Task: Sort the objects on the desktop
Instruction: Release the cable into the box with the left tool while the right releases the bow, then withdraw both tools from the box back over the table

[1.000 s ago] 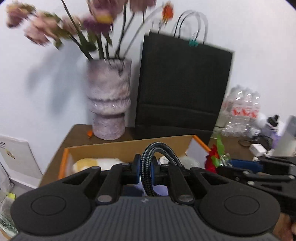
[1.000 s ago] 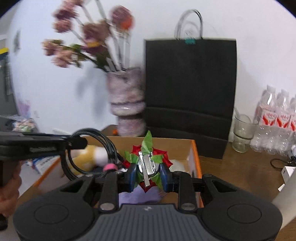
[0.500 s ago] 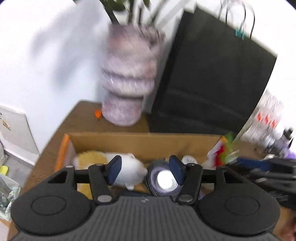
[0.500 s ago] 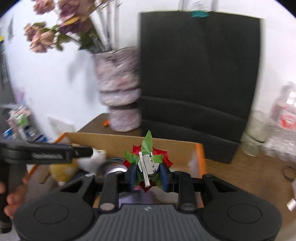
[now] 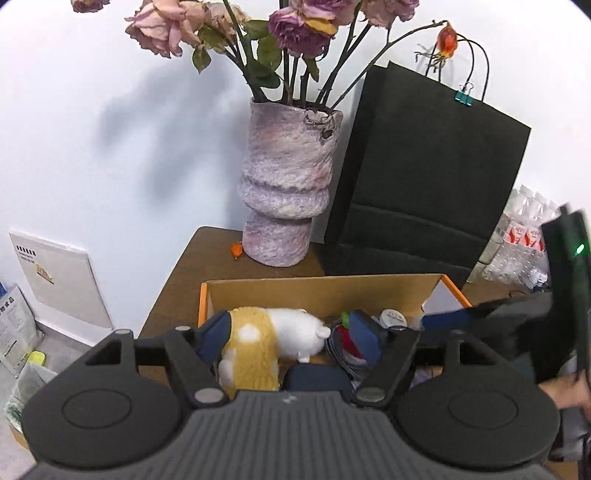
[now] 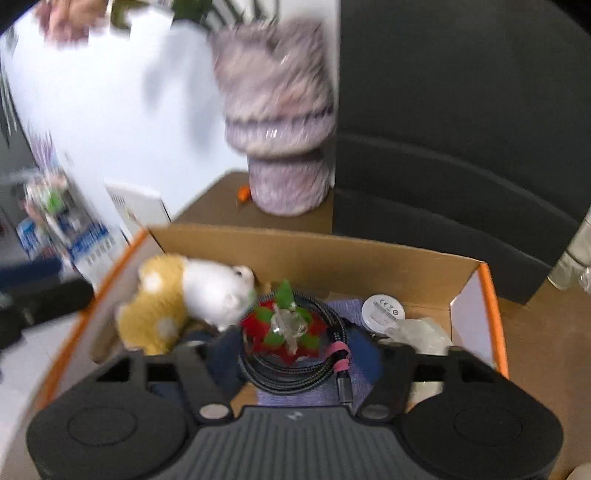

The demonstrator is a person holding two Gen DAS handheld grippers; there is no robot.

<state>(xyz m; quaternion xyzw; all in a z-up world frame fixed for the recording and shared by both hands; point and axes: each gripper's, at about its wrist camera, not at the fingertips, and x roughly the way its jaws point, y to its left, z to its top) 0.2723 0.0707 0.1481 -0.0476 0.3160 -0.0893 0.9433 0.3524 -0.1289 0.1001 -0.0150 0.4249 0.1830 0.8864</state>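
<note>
My jaws have just been opening, both pairs wide and empty, tilted down over one cardboard box (image 6: 369, 254): below them lie one plush toy (image 6: 184, 295), one coiled cable (image 6: 295, 369) and one red flower clip (image 6: 284, 328).

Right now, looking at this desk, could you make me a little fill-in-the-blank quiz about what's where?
1. The plush toy lies inside the ____ box.
2. The red and green ornament rests on a coiled ____.
3. Dried flowers stand in a purple ____.
4. Beside the flowers stands a ____ paper bag.

Missing words: cardboard; cable; vase; black
</note>
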